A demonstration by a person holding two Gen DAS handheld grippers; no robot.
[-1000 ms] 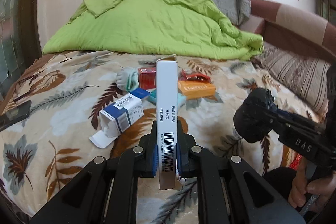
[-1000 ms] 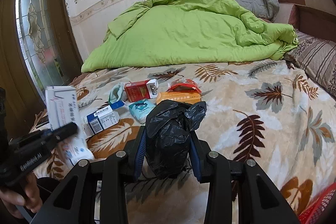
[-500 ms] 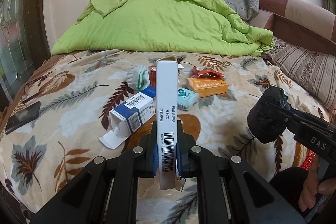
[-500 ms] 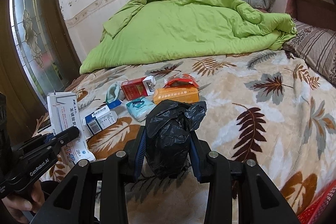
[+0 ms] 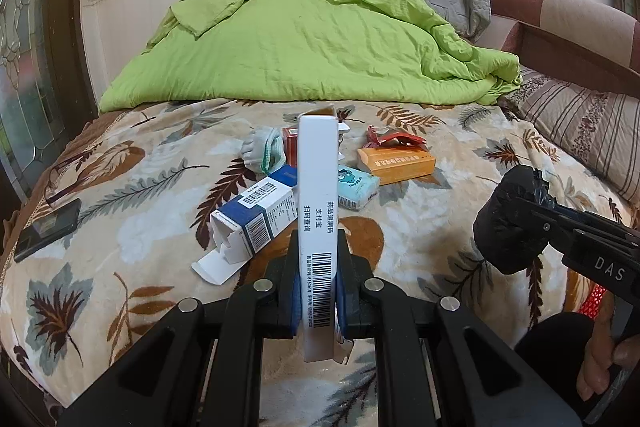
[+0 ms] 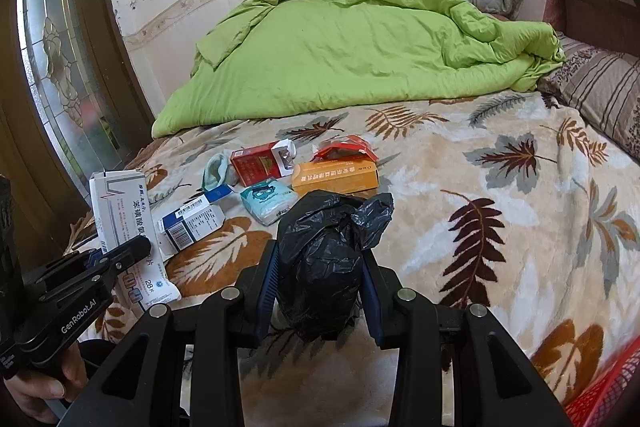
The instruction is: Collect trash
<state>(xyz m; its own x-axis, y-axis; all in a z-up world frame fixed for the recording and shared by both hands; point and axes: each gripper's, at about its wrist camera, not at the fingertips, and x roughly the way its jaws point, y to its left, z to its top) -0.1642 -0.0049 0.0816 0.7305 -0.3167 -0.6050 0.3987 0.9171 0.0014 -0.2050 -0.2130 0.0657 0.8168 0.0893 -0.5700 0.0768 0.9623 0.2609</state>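
The left gripper [image 5: 317,291] is clamped tight on a tall white cardboard medicine box [image 5: 316,211] standing upright between its fingers. The right gripper [image 6: 319,275] squeezes a crumpled black plastic bag [image 6: 324,251]. Beyond the fingertips, on the leaf-patterned blanket [image 6: 500,211], lie a blue-and-white carton [image 5: 256,215], pale blue tissue pack [image 5: 356,187], orange box [image 5: 396,161] and red packet [image 6: 256,167], close together

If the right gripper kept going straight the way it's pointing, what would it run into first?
Probably the pale blue tissue pack, lying on the blanket just beyond the black bag that the right gripper holds; the orange box is close behind. Depth is uncertain.
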